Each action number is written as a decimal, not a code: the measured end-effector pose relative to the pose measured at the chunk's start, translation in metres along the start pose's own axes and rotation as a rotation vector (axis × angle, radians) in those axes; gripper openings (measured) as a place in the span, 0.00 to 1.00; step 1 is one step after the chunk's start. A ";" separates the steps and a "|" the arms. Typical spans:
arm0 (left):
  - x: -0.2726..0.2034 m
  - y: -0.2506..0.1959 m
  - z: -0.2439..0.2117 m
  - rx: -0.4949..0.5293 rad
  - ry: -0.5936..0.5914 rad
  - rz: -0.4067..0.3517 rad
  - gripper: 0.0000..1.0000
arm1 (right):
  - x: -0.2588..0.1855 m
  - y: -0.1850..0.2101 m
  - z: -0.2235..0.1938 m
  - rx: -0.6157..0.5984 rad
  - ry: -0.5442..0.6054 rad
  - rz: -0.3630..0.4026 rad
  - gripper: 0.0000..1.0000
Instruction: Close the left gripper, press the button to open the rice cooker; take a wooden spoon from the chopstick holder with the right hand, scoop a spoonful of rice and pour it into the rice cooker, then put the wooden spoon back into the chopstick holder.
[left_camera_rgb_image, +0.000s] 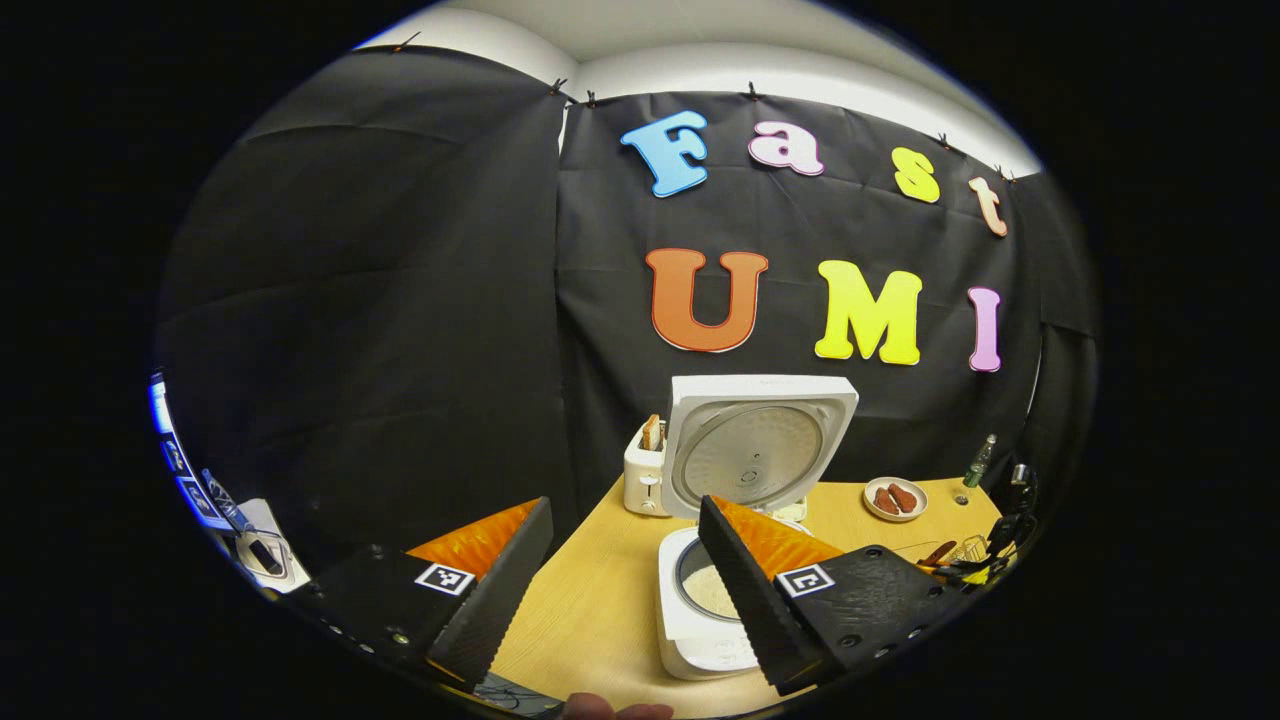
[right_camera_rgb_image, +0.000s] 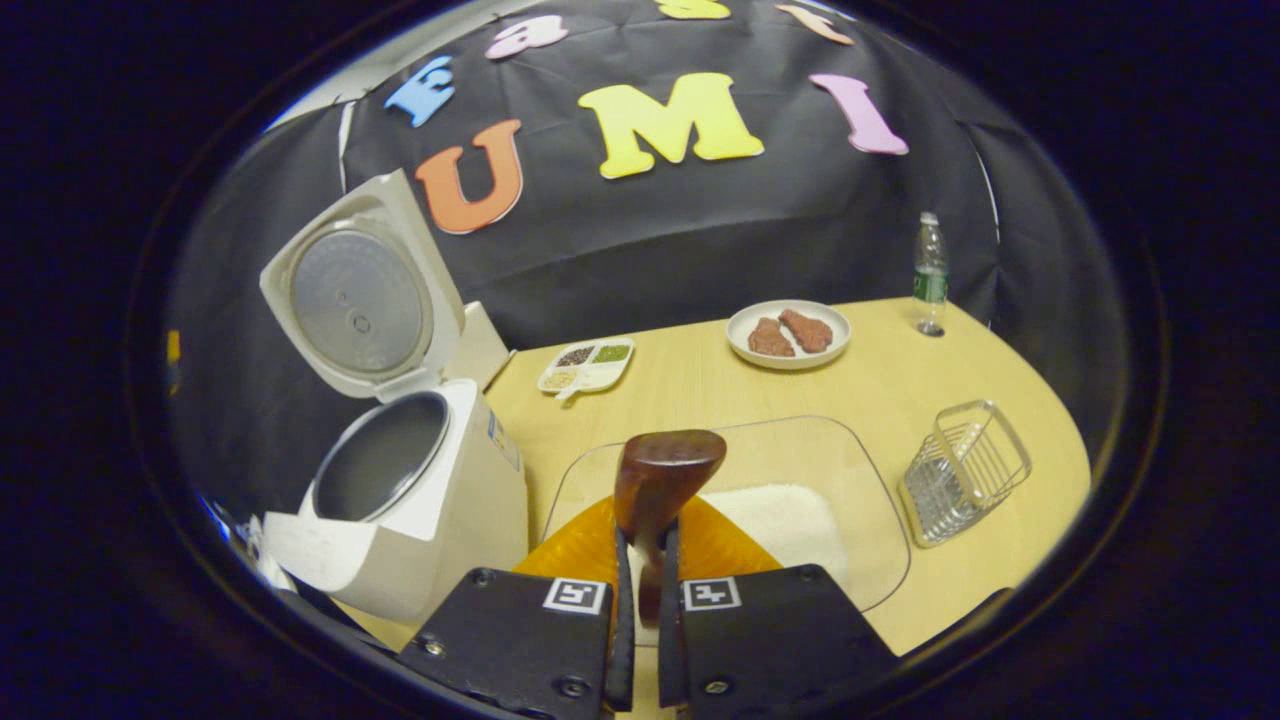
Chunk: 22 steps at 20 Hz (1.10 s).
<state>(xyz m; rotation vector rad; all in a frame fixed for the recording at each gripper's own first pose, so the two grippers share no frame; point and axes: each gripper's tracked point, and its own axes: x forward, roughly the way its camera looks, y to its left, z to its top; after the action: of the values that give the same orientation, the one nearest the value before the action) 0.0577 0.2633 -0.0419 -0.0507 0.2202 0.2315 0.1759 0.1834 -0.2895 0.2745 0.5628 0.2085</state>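
Rice cooker stands at the table's left with its lid swung fully up — the button step looks done, the inner pot exposed. In the left gripper view some pale rice appears to lie in the pot already, though a finger partly covers it, so not certain.

Left gripper: fingers spread wide, nothing between them, held back short of the cooker — probably parked there to leave room for the other hand.

Right gripper: jaws pressed together on the handle of the wooden spoon, pinching it low so the bowl stands up and forward over the clear glass tray. The tray holds a flat heap of white rice, just beyond the spoon's bowl; the grip suits a dip and scoop.

Spoon: dark reddish-brown wood, glossy, rounded bowl, its back turned to the camera, so whether it carries rice cannot be told.

Wire chopstick holder sits right of the tray, near the table edge — an easy return spot for the spoon afterwards.
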 end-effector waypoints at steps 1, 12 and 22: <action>0.000 0.000 0.001 0.001 -0.002 0.000 0.94 | -0.002 0.000 0.002 0.056 0.000 0.016 0.15; -0.019 -0.027 0.019 0.040 -0.025 -0.024 0.94 | -0.014 -0.039 0.016 0.559 -0.027 0.162 0.15; -0.038 -0.068 0.026 0.018 -0.051 -0.069 0.94 | -0.072 -0.087 0.080 0.811 -0.179 0.241 0.14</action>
<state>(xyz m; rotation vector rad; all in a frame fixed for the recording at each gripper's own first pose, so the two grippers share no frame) 0.0429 0.1908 -0.0067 -0.0342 0.1691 0.1618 0.1710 0.0663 -0.2164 1.1409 0.4123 0.1770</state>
